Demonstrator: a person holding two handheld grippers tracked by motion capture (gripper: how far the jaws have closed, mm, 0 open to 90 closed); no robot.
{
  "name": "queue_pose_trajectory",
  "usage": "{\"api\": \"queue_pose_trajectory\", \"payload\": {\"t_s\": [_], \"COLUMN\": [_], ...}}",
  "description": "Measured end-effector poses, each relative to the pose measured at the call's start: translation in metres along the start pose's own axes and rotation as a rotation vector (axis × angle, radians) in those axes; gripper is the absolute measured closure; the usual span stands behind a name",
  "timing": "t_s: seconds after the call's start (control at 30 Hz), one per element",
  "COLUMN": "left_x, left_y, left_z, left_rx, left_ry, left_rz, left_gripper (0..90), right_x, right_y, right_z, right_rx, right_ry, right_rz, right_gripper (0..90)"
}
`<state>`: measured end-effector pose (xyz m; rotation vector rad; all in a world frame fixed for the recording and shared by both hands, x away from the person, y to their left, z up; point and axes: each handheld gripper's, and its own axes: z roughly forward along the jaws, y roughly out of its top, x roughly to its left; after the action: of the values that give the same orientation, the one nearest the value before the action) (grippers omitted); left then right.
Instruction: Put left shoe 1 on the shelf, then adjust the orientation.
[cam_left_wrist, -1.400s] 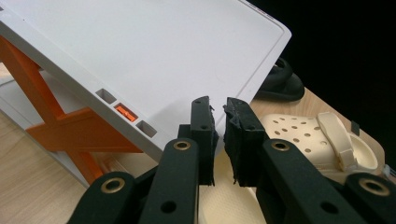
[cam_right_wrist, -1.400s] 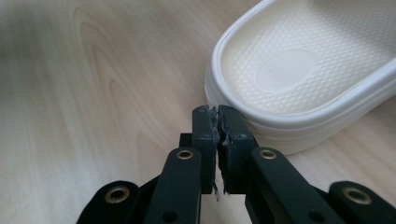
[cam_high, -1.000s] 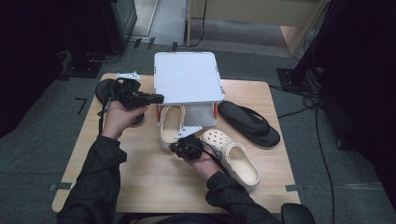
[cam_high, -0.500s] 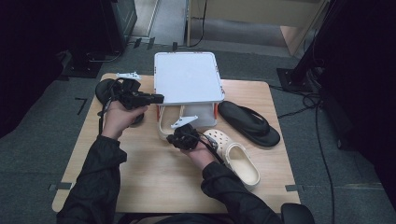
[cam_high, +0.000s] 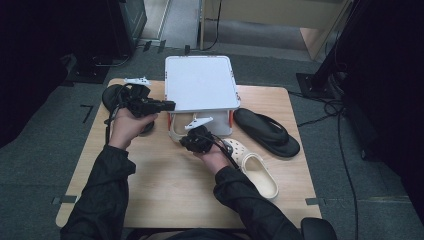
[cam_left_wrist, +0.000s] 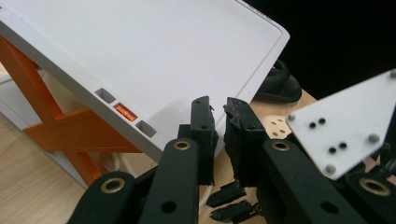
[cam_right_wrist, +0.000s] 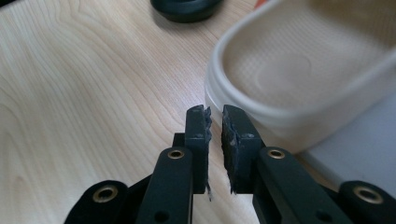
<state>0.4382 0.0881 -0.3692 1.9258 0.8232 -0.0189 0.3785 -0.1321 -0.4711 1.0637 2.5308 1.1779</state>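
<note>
Both grippers empty: left gripper (cam_left_wrist: 219, 109) pinched together, right gripper (cam_right_wrist: 215, 116) just cracking apart at cream clog (cam_right_wrist: 299, 79) heel rim, 1 o'clock; light, flexible foam, grip rim.

High cam looks down over table (cam_high: 150, 200); both gripper cams close in, sharing cream clog (cam_right_wrist: 299, 84) w/ it.

We see the cream clog (cam_high: 176, 131) mostly hidden beneath the white lid (cam_high: 200, 82); its toe runs off the right gripper view, blurred. Left black sandal (cam_high: 111, 95) sits half behind the left gripper (cam_high: 167, 105).
</note>
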Motion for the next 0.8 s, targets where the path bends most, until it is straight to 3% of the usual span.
{"api": "queue_pose_trajectory", "payload": {"t_s": [0.17,0.33,0.5,0.57,0.8], "left_x": [0.0,-0.003,-0.009,-0.012,-0.029], "left_y": [0.0,0.001,0.002,0.002,0.0], "left_z": [0.0,0.0,-0.001,-0.003,-0.003], "left_rx": [-0.002,0.001,0.004,0.005,0.047], "left_ry": [-0.009,-0.011,0.009,-0.006,0.018], "left_rz": [-0.006,-0.008,-0.003,-0.004,0.042], "left_gripper": [79.9,72.8,67.7,68.1,67.0], "right_x": [0.0,0.004,0.006,0.003,-0.009], "right_y": [0.0,-0.004,-0.013,-0.017,-0.032], "right_z": [-0.019,-0.041,-0.065,-0.074,-0.104], "right_rx": [-0.032,-0.059,-0.06,-0.057,-0.069], "right_ry": [0.05,0.076,0.083,0.085,0.078], "right_rz": [0.02,-0.002,-0.04,-0.04,-0.05], "right_gripper": [80.3,77.4,75.3,74.7,72.4]}}
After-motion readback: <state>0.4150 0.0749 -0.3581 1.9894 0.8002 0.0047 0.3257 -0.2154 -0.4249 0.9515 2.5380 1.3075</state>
